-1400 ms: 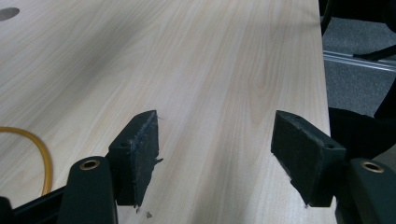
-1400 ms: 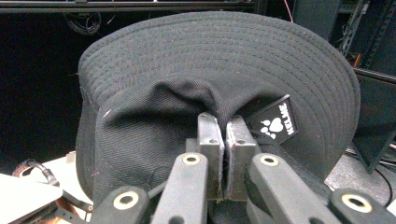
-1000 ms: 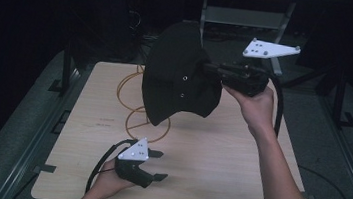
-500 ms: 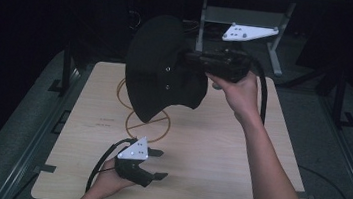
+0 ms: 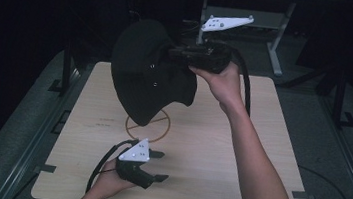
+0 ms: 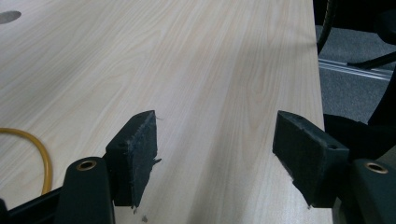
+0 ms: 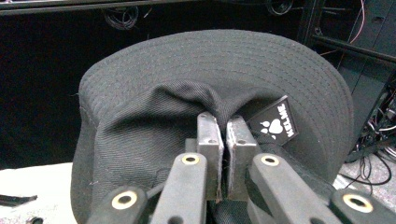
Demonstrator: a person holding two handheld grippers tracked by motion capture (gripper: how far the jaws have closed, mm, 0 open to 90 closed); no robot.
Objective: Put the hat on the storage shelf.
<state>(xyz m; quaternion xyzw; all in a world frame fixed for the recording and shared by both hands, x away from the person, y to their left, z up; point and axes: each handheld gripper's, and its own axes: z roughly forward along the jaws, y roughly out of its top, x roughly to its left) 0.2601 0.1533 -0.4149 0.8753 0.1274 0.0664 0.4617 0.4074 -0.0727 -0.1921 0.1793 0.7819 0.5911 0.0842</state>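
Note:
A black bucket hat [image 5: 149, 74] hangs in the air above the far left part of the wooden table [image 5: 219, 149]. My right gripper [image 5: 175, 54] is shut on a pinch of its crown fabric. In the right gripper view the hat [image 7: 210, 84] shows its stitched brim and a small paw-and-heart label [image 7: 276, 120], and the right gripper [image 7: 223, 126] has its jaws pressed together on the cloth. My left gripper [image 5: 158, 166] rests low over the near table edge, open with nothing between its jaws. The left gripper [image 6: 215, 144] looks across bare wood.
An orange circle outline [image 5: 147, 125] is marked on the table under the hat. A metal stand [image 5: 272, 35] rises behind the far edge. Dark floor and rails border the table on both sides.
My right hand has carried the hat leftward and slightly up, away from the table's right side. The left gripper has stayed put.

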